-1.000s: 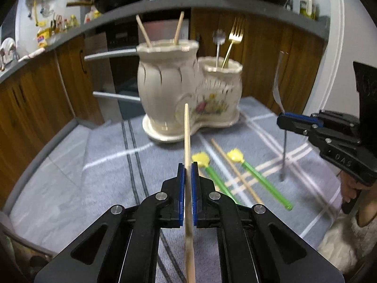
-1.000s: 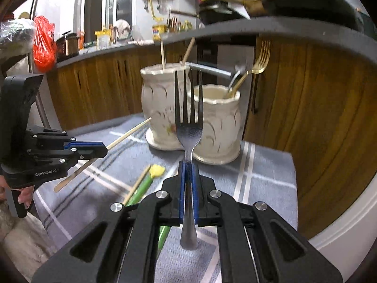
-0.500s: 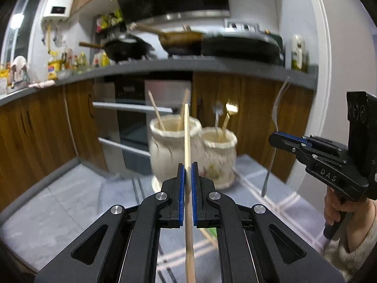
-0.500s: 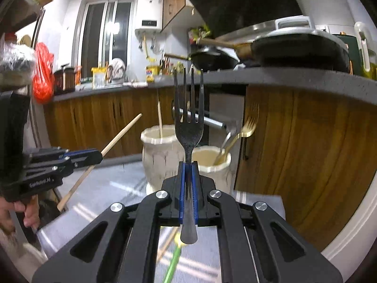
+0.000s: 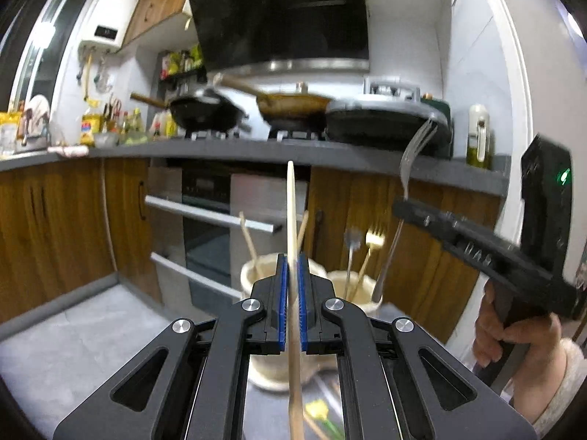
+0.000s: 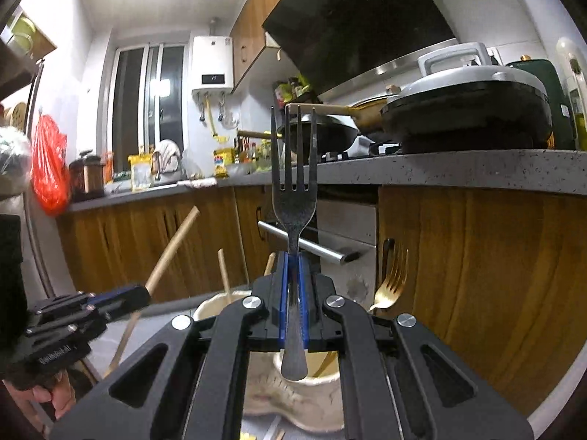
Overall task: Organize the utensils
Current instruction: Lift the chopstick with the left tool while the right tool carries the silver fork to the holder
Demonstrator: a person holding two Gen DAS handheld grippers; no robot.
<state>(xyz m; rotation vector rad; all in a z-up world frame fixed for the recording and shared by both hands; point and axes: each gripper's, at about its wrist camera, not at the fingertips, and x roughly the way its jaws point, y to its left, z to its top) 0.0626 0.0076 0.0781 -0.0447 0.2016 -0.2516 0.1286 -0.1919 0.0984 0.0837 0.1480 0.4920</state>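
Note:
My left gripper [image 5: 290,300] is shut on a wooden chopstick [image 5: 291,212] that stands upright above the taller cream ceramic pot [image 5: 253,275], which holds two chopsticks. My right gripper [image 6: 292,300] is shut on a dark steel fork [image 6: 293,183], tines up, above the shorter cream pot [image 6: 312,374]. That pot [image 5: 357,289] holds a gold fork [image 5: 372,242] and a spoon. In the left wrist view the right gripper [image 5: 403,207] holds the fork [image 5: 407,168] over the shorter pot. In the right wrist view the left gripper [image 6: 141,293] holds the chopstick [image 6: 172,245] tilted.
The pots stand on a grey striped cloth [image 5: 264,414] on the floor before wooden cabinets [image 6: 477,275] and an oven [image 5: 209,227]. A yellow-tipped green utensil [image 5: 319,410] lies on the cloth. The dark countertop edge [image 5: 256,154] with pans runs above.
Both grippers have risen and tilted up, each keeping its utensil. The pots have dropped lower in both views and now sit partly behind the grippers. The fork now hangs over the shorter pot.

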